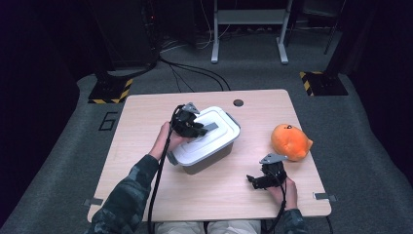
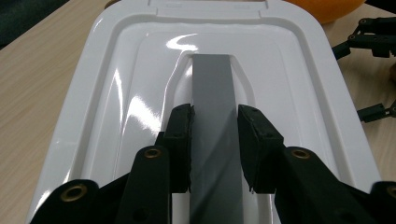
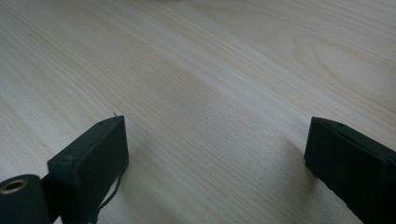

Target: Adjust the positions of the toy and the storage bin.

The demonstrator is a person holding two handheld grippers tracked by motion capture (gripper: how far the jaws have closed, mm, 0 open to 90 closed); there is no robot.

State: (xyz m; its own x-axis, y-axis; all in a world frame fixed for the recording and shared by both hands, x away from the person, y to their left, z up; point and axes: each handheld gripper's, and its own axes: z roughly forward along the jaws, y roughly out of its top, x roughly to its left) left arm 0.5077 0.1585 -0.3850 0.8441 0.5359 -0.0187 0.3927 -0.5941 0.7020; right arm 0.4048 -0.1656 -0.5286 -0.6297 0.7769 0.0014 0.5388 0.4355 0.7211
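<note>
A white plastic box (image 1: 204,155) with a white lid (image 1: 219,127) stands at the middle of the table. Along the lid's middle (image 2: 140,70) runs a flat grey handle (image 2: 212,79). My left gripper (image 1: 197,127) reaches over the lid from the left, and its jaws (image 2: 215,116) are shut on that handle, one pad (image 2: 180,135) on each side. An orange plush toy (image 1: 290,141) lies to the right of the box. My right gripper (image 1: 253,181) rests low near the table's front right, in front of the toy, open with only bare wood (image 3: 210,70) between its jaws (image 3: 215,140).
The light wooden table (image 1: 146,122) has a round cable hole (image 1: 238,103) at its back edge. Grey carpet, cables and a white frame stand (image 1: 248,29) lie beyond. The toy's orange edge (image 2: 327,7) shows past the far end of the lid.
</note>
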